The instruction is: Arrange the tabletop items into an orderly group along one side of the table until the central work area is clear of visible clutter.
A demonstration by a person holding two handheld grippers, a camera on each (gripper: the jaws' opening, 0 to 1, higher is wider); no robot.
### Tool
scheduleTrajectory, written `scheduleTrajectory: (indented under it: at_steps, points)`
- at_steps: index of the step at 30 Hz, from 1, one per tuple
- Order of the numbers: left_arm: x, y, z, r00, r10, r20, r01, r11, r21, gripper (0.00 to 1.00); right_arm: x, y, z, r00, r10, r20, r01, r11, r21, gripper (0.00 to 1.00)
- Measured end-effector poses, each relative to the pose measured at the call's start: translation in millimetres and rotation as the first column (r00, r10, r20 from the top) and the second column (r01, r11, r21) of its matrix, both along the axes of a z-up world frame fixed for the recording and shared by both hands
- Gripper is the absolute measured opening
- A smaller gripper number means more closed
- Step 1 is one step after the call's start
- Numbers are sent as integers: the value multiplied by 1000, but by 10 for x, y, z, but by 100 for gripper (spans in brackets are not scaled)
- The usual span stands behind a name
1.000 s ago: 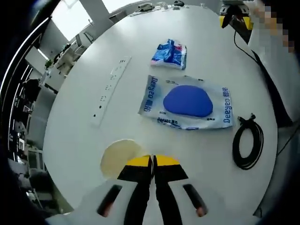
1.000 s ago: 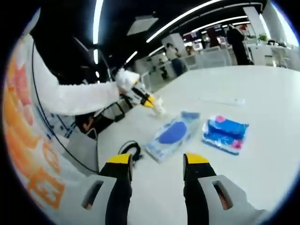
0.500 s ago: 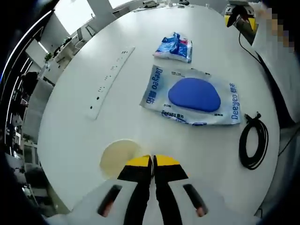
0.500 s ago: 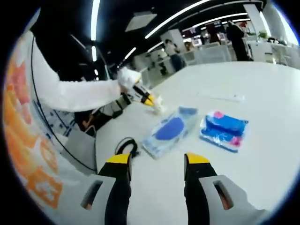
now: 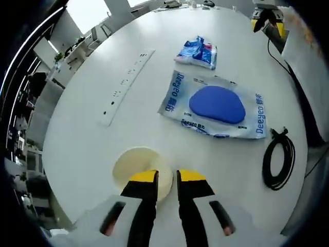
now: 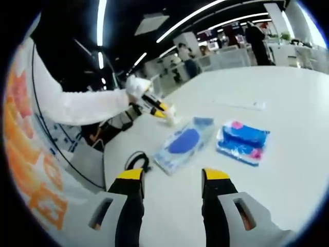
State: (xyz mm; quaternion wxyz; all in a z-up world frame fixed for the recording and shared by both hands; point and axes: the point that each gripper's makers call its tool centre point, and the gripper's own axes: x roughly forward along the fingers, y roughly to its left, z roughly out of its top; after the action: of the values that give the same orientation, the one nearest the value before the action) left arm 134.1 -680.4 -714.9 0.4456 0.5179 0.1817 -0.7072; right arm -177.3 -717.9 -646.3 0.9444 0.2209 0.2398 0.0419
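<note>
An open-plan office with strip lights surrounds a round white counter (image 5: 92, 144).

In the left gripper view, the left tongs (image 5: 167, 177) rise from the bottom centre, their tips a narrow gap apart. They straddle the near rim of a pale round disc (image 5: 134, 163) lying flat just left of centre at the bottom; I cannot tell whether the tips actually touch it. Above, toward the middle right, lies a flat packet (image 5: 215, 106) with a blue oval inside, its long axis running from middle left to right. A smaller blue pouch (image 5: 198, 52) sits beyond it near the top. A power strip (image 5: 126, 85) slants across the upper left, and a coiled cable (image 5: 277, 159) lies at the right edge.

In the right gripper view, the right tongs (image 6: 172, 177) hang wide apart and empty at the bottom, well short of the packet (image 6: 182, 144), pouch (image 6: 241, 141) and cable (image 6: 134, 162).

The disc is nearest the left tongs, so that hand looks best placed to deal with it; the right is nearer the cable and packet.
</note>
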Motion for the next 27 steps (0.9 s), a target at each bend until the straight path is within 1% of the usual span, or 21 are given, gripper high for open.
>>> scheduleTrajectory:
  at_steps: [4,6,7,11,14,15,17,18,19,20,21,22,23,27]
  points:
    - [-31,2,104,1000,19,-2,-20,999,-28,21,-20,49,22,1000,3,5,-3,1000,-4,42]
    - [-42,25,170,998,58,-17,-59,997,-43,26,-35,59,33,1000,1,9,-1,1000,-7,42]
    - [-19,57,212,995,99,-16,-99,994,-50,29,-41,63,37,1000,-1,11,1,1000,-8,42]
    - [-49,154,372,991,130,3,-129,986,-101,36,-69,100,66,1000,-1,19,2,1000,-15,42]
    - [-122,278,499,983,181,-9,-181,972,-149,41,-90,147,92,1000,3,28,-2,1000,-23,43]
    - [-143,319,521,981,194,-12,-193,969,-156,43,-96,161,101,1000,5,31,-4,1000,-24,43]
    - [-181,418,560,972,236,-19,-236,956,-173,50,-105,198,124,999,10,38,-8,1000,-28,43]
    - [-210,475,587,963,267,-30,-268,945,-186,53,-111,223,132,999,13,41,-12,999,-30,43]
    - [-242,506,608,958,283,-44,-286,938,-198,55,-116,241,135,999,16,43,-15,999,-32,43]
    - [-289,553,639,952,300,-65,-307,928,-211,56,-122,258,139,999,18,45,-16,999,-34,43]
    - [-309,569,649,950,303,-72,-312,926,-215,56,-129,285,148,999,20,49,-19,999,-35,43]
    - [-357,617,683,941,326,-92,-338,913,-226,56,-135,304,153,998,22,51,-20,999,-35,43]
    - [-384,650,704,935,341,-101,-355,906,-232,56,-146,333,157,998,25,54,-23,999,-34,43]
    - [-531,813,785,918,381,-114,-398,885,-242,56,-194,435,157,998,33,59,-31,999,-34,42]
